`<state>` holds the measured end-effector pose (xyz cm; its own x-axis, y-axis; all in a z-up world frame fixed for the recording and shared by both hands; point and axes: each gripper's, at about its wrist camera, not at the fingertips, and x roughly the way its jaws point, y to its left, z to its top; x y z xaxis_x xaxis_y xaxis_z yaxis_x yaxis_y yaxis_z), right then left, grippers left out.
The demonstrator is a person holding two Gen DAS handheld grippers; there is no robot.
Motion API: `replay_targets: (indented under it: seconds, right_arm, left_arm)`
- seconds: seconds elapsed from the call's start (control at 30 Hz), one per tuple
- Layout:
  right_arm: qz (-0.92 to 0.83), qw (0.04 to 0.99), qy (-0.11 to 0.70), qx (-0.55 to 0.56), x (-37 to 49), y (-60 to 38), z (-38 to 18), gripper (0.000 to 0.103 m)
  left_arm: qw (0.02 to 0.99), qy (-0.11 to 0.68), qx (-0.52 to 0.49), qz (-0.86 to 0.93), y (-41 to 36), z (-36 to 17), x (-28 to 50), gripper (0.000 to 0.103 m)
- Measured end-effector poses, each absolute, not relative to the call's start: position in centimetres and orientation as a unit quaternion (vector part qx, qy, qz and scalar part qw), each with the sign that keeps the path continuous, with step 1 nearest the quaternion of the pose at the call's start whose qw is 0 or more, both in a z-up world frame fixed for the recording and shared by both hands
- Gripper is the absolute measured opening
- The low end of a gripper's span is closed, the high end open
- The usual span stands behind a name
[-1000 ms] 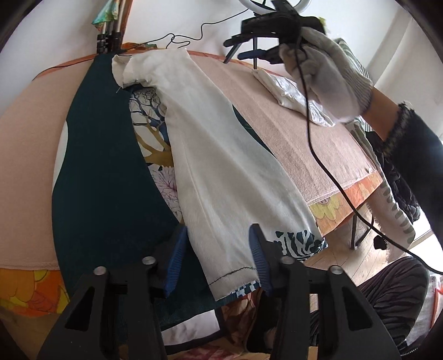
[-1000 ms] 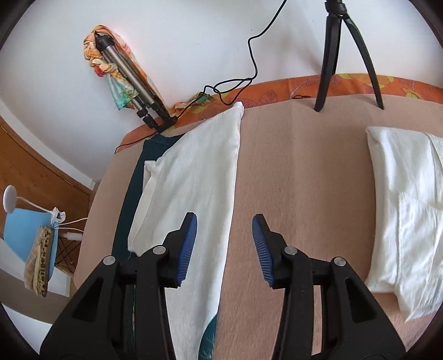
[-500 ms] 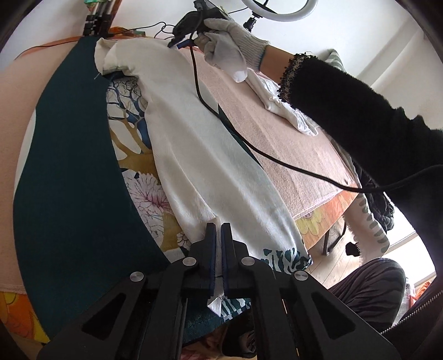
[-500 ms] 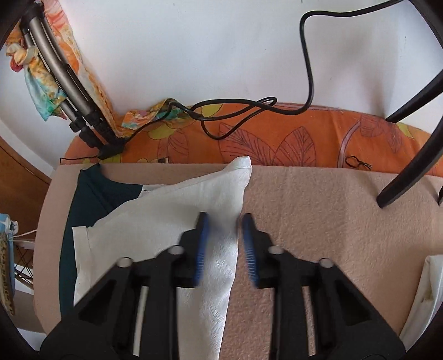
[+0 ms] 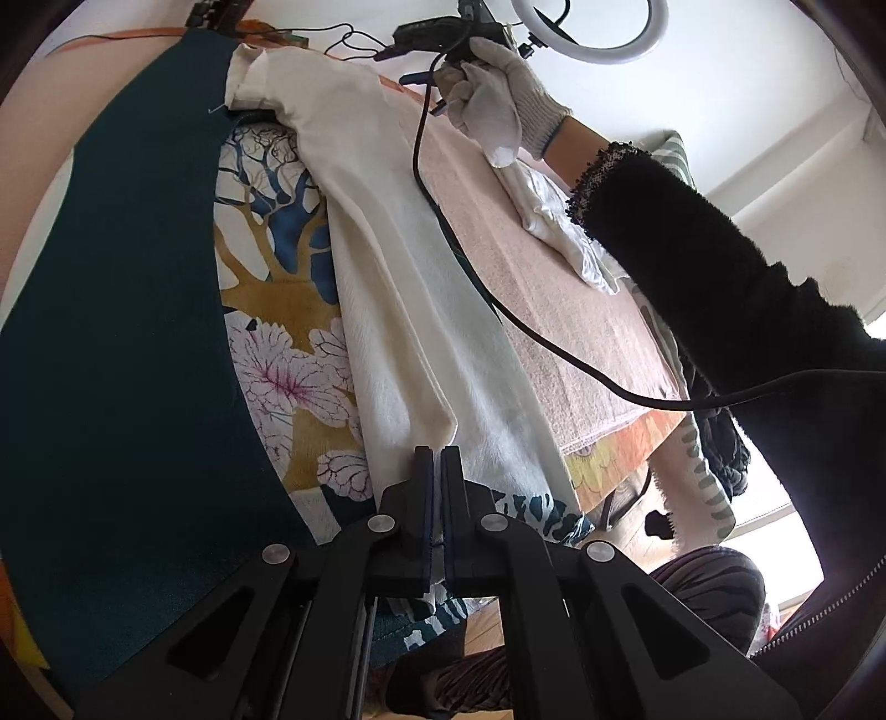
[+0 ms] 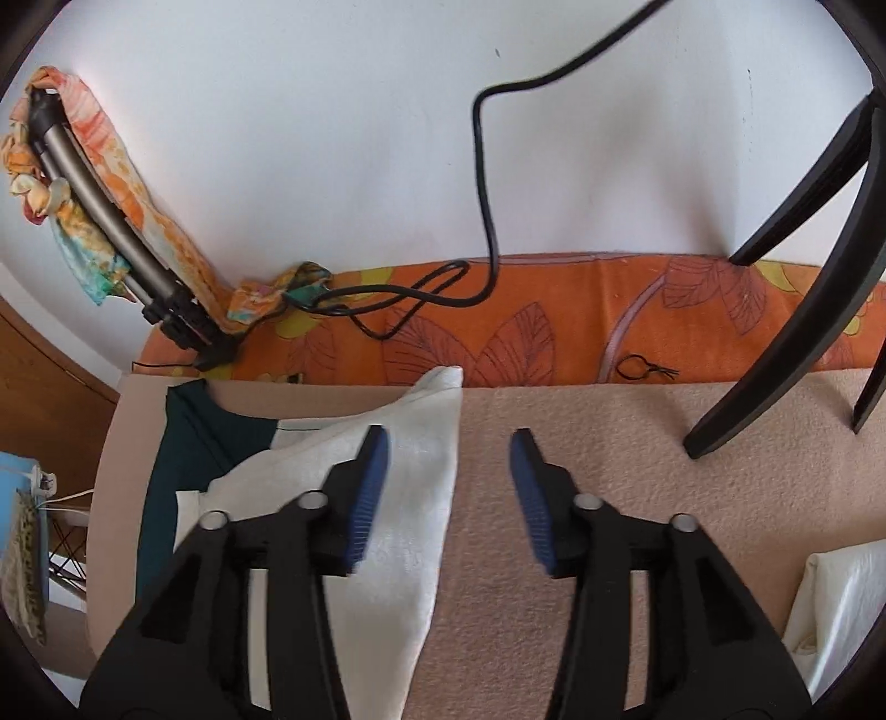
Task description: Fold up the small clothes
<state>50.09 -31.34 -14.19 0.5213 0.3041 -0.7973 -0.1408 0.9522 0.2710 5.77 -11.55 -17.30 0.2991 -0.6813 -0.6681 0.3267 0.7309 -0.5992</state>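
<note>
A long white garment [image 5: 410, 310] lies lengthwise on the table over a patterned cloth. My left gripper [image 5: 436, 471] is shut on its near hem, which is lifted into a fold. In the right wrist view the garment's far end [image 6: 421, 443] lies flat with its corner at the orange border. My right gripper [image 6: 448, 487] is open and empty above that end; its left finger [image 6: 368, 487] is over the cloth, its right finger [image 6: 529, 493] over the bare pink blanket. The right gripper also shows in the left wrist view [image 5: 421, 72], held by a gloved hand.
A dark teal cloth with a tree and flower print [image 5: 138, 332] lies under the garment. A pink blanket [image 6: 609, 498] covers the table. Folded white clothes [image 6: 841, 609] lie at the right. Tripod legs [image 6: 786, 310], a black cable [image 6: 482, 221] and a ring light [image 5: 587, 27] stand at the back.
My left gripper closed on the garment's near hem and lifted it. My right gripper moved to the garment's far end, narrowed, then opened wide again.
</note>
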Motion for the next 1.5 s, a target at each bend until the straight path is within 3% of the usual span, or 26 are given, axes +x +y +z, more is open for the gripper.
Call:
replay_targets:
  seconds: [0.13, 0.2, 0.23, 0.27, 0.37, 0.43, 0.53, 0.67, 0.73, 0.8, 0.83, 1.03, 1.23, 1.33, 1.43, 1.5]
  right_arm:
    - [0.107, 0.861, 0.495, 0.045, 51.1, -28.5, -15.3, 0.060]
    - [0.096, 0.857, 0.506, 0.018, 51.0, -27.1, -16.3, 0.030]
    - [0.092, 0.855, 0.510, 0.007, 50.8, -26.6, -16.7, 0.010]
    - [0.087, 0.860, 0.502, -0.012, 50.6, -26.2, -16.6, 0.005]
    - [0.071, 0.862, 0.498, -0.052, 50.7, -25.6, -16.5, 0.001]
    - [0.044, 0.868, 0.491, -0.053, 51.1, -26.2, -16.3, 0.002]
    - [0.010, 0.870, 0.491, -0.042, 50.9, -27.7, -15.8, 0.008]
    - [0.029, 0.874, 0.484, -0.016, 46.8, -29.3, -13.0, 0.022]
    - [0.038, 0.877, 0.480, -0.002, 43.3, -30.3, -11.4, 0.023]
    - [0.059, 0.875, 0.481, 0.013, 39.2, -31.2, -10.2, 0.023]
    - [0.065, 0.873, 0.482, 0.016, 37.0, -31.7, -9.6, 0.023]
    - [0.083, 0.864, 0.497, 0.023, 22.9, -33.6, -8.7, 0.023]
    - [0.138, 0.836, 0.528, 0.059, 9.8, -32.4, -11.1, 0.023]
    - [0.164, 0.818, 0.547, 0.071, 5.1, -30.5, -13.1, 0.023]
    - [0.157, 0.805, 0.569, 0.061, 2.5, -28.9, -15.6, 0.023]
    - [0.156, 0.801, 0.575, 0.062, 1.7, -28.6, -16.8, 0.023]
  left_arm:
    - [0.785, 0.502, -0.164, -0.324, -12.3, -17.1, 5.6, 0.012]
    - [0.789, 0.493, -0.159, -0.330, -12.5, -16.8, 5.5, 0.027]
    - [0.792, 0.490, -0.156, -0.328, -12.6, -16.8, 5.5, 0.027]
    - [0.793, 0.489, -0.158, -0.328, -12.6, -16.8, 5.6, 0.026]
    - [0.779, 0.499, -0.193, -0.327, -12.0, -17.5, 6.0, 0.000]
    - [0.752, 0.512, -0.238, -0.340, -11.6, -18.4, 6.2, 0.000]
    - [0.761, 0.512, -0.213, -0.337, -11.9, -18.0, 5.9, 0.000]
    - [0.763, 0.518, -0.205, -0.326, -11.2, -17.7, 5.4, 0.007]
    - [0.776, 0.508, -0.184, -0.325, -10.9, -17.1, 4.8, 0.018]
    - [0.786, 0.498, -0.174, -0.323, -10.6, -16.5, 4.2, 0.037]
    - [0.791, 0.494, -0.167, -0.318, -10.5, -16.2, 4.0, 0.037]
    - [0.815, 0.474, -0.112, -0.313, -11.1, -14.6, 3.0, 0.037]
    - [0.834, 0.464, -0.024, -0.297, -13.6, -14.9, 2.1, 0.037]
    - [0.829, 0.476, -0.037, -0.291, -13.3, -16.0, 2.6, 0.036]
    - [0.835, 0.468, -0.047, -0.286, -12.5, -15.9, 2.8, 0.023]
    - [0.833, 0.468, -0.060, -0.288, -12.1, -16.0, 2.9, 0.009]
